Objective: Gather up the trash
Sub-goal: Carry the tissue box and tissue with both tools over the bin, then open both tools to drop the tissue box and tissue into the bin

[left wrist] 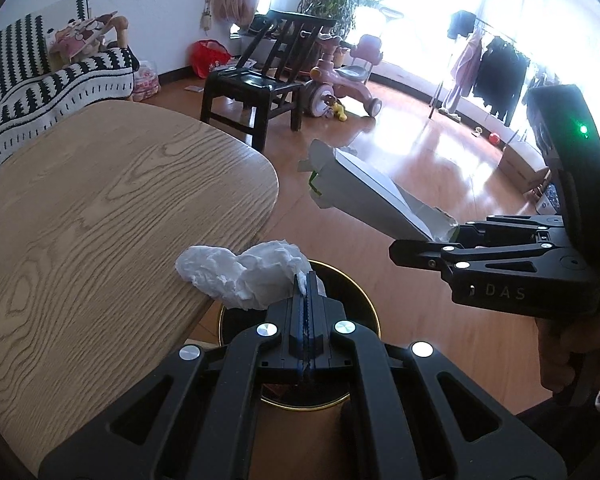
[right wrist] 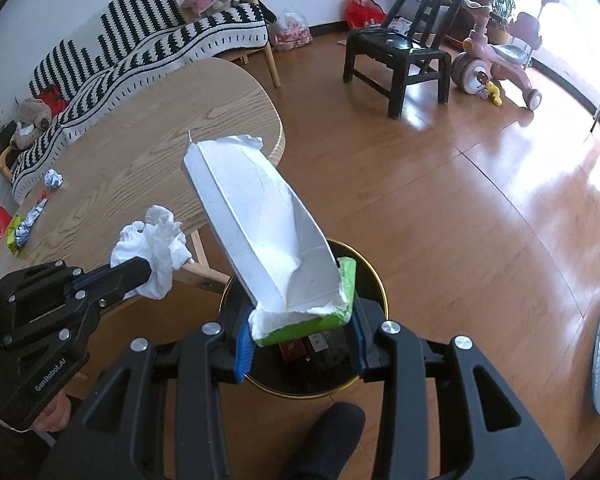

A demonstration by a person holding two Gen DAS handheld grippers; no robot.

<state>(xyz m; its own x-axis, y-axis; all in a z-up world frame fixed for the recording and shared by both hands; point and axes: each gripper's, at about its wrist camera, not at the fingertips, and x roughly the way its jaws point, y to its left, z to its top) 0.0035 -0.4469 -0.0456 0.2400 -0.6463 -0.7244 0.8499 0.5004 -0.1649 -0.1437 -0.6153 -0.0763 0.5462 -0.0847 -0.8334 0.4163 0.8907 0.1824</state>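
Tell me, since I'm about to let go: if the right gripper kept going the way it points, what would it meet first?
Most likely the open black bin right beneath the right gripper, which grips the torn carton; depth is hard to judge.

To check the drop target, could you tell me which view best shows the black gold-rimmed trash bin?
The right wrist view: the black gold-rimmed trash bin shows rim and contents. In the left wrist view the same bin sits mostly behind the gripper.

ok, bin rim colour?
Gold rim on a black bin, clearest in the right wrist view below the held carton.
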